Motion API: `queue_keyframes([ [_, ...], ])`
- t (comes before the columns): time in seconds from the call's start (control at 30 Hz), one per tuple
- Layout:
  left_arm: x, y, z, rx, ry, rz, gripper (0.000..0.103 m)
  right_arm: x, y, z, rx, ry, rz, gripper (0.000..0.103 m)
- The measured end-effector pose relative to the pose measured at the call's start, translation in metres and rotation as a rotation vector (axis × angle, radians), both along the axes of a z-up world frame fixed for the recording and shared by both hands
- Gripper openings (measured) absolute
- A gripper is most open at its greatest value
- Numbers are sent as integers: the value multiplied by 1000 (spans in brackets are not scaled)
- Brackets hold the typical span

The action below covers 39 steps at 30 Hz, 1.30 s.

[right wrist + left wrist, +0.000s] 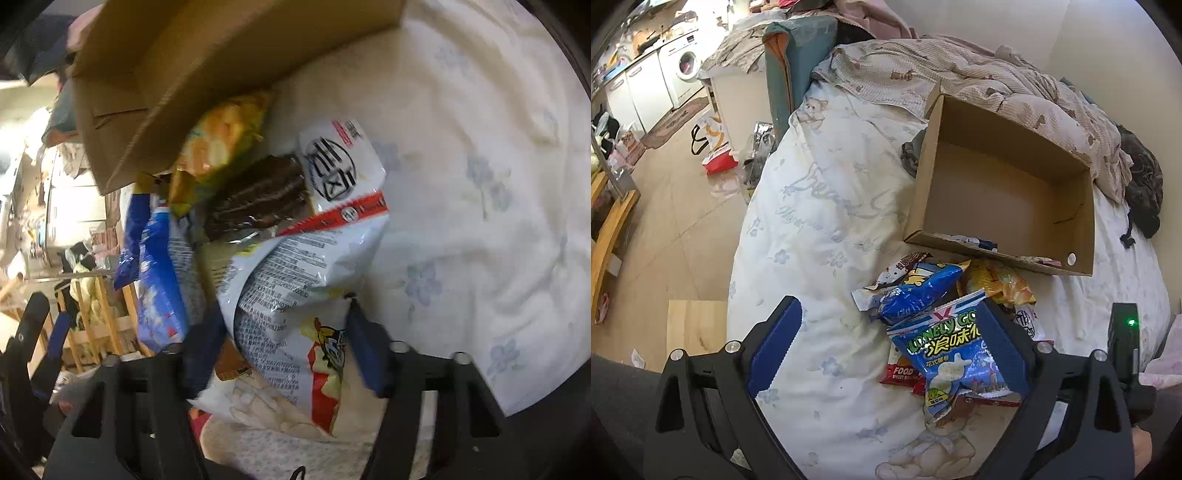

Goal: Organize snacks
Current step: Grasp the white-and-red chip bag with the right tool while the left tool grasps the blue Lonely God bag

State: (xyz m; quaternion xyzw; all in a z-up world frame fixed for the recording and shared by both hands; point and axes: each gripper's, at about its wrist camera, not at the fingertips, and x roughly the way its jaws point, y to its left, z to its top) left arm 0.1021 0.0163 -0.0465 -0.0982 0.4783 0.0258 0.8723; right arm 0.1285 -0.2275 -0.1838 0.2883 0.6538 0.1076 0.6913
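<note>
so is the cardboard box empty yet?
Nearly empty: the cardboard box shows a bare floor, with only small wrappers at its near wall. Snack pile lies outside.

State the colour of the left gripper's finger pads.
Dark blue pads, clearest in the left wrist view.

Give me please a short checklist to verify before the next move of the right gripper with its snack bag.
1. White snack bag sits between the right gripper fingers: ok.
2. Grip is firm: cannot tell, the picture is blurred.
3. Cardboard box is open and has room: ok, only a few small items lie at its near wall.
4. Left gripper is out of the way: not ok, it is open around the blue Lonely God bag, close to the pile.
5. Other snacks will stay put: cannot tell, the chocolate biscuit pack touches the held bag.
</note>
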Motion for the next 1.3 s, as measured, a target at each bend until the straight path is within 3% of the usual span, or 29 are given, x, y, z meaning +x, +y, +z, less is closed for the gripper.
queue_keyframes([
  [0.2, -2, 3, 1, 3, -5, 5, 94, -12, -6, 19, -29, -51, 24, 41],
  [0.57, -3, 2, 3, -2, -9, 3, 94, -44, -49, 62, 1, -163, -52, 38],
  [0.7, -3, 2, 2, -2, -6, 9, 94, -48, -60, 93, 1, -270, -55, 38],
  [0.8, -3, 0, 1, 11, -3, 2, 94, -43, -62, 125, -34, -408, -62, 38],
  [0.9, -3, -3, -1, 26, 1, -9, 94, -33, -62, 139, -61, -471, -59, 38],
  [1.07, -1, -2, -5, 35, 27, -4, 94, -22, -60, 135, -70, -496, -58, 38],
  [1.2, 1, -6, -8, 12, 65, -1, 94, -22, -64, 117, 0, -433, -94, 38],
  [1.3, 3, -20, -17, -6, 111, -7, 94, -21, -59, 119, -12, -446, -79, 38],
])
